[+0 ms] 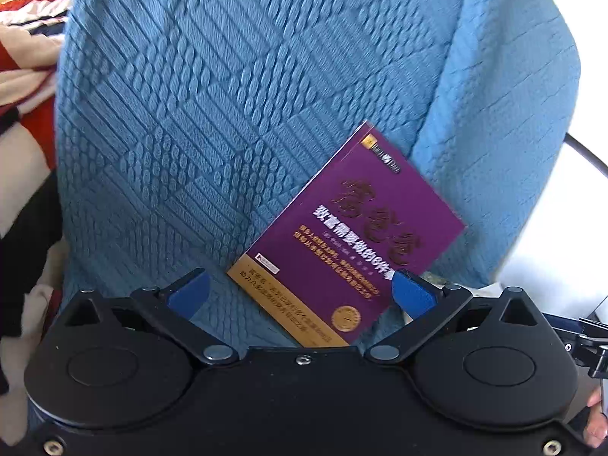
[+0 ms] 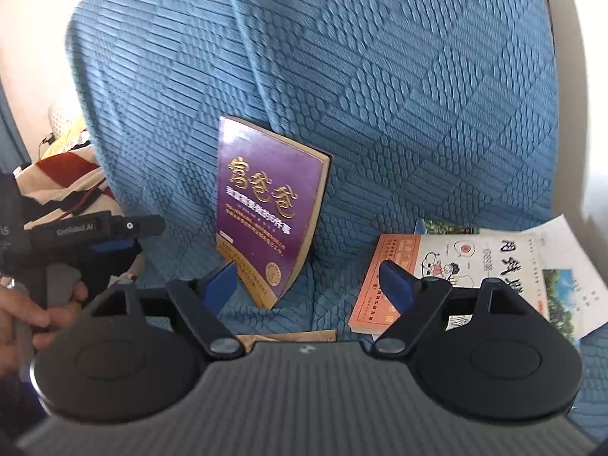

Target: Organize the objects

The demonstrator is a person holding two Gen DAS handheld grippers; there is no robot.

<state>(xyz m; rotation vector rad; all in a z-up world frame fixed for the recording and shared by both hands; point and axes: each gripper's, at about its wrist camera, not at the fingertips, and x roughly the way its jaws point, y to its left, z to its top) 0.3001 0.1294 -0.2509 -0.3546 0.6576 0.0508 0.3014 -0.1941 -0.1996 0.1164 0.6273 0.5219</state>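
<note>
against the blue quilted fabric sofa back [image 2: 380,95] leans a purple softcover book with gold lettering [image 2: 266,209], upright. left gripper [image 1: 300,288] spread wide, book's lower edge between its blue pads, no contact visible. right gripper [image 2: 309,283] released, book just ahead-left.

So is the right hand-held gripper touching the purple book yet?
Apart. The right wrist view shows the right hand-held gripper open, blue sofa cover visible between its left finger and the purple book, which stands leaning against the cover.

A blue quilted cover [image 1: 228,114] drapes the seat, with striped red-and-white fabric [image 1: 22,57] bunched beside it
</note>
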